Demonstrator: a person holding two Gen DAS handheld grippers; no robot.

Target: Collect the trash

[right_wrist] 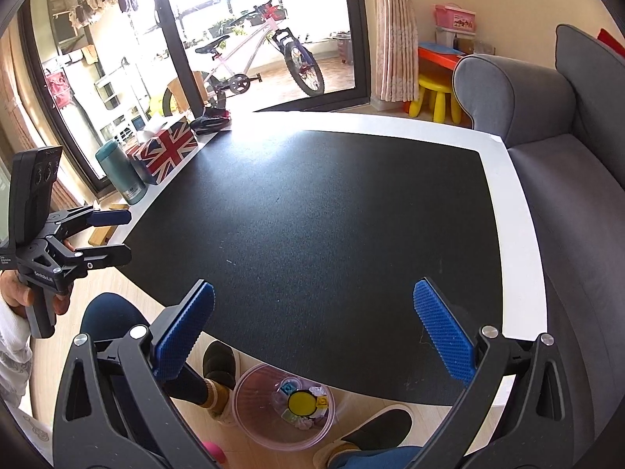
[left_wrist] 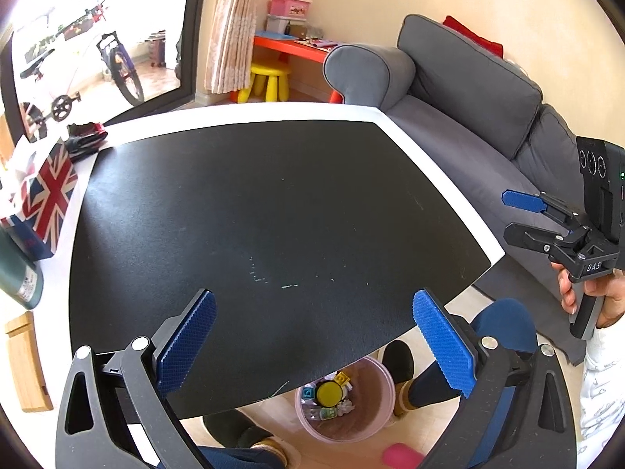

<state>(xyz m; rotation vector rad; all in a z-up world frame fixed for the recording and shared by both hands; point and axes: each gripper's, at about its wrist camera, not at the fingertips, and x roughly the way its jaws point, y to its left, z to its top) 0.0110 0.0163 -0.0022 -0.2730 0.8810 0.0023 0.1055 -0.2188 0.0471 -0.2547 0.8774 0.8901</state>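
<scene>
Two handheld grippers hovered above a black mat (left_wrist: 273, 215) that covered most of a white counter (right_wrist: 519, 258). The left gripper (left_wrist: 314, 336) had its blue-padded fingers (left_wrist: 187, 346) spread wide apart with nothing between them. The right gripper (right_wrist: 312, 332) was likewise released, its blue fingers (right_wrist: 445, 336) far apart and empty. Each gripper also appeared at the edge of the other's view, held in a hand (left_wrist: 586, 293) by its handle.

On the floor below the near edge of the counter stood a translucent pink bin (right_wrist: 250, 426), between the person's feet in dark slippers (right_wrist: 220, 359). Inside it lay the collected trash (right_wrist: 302, 402): a round yellow piece, small coloured blocks and crumpled white scraps.

At the far left of the counter sat a Union Jack tissue box (right_wrist: 166, 152) with a dark green canister (right_wrist: 119, 174) just beside it. A grey sofa (left_wrist: 468, 90) ran along the right side of the counter. A bicycle (right_wrist: 258, 58) stood beyond the glass door.
</scene>
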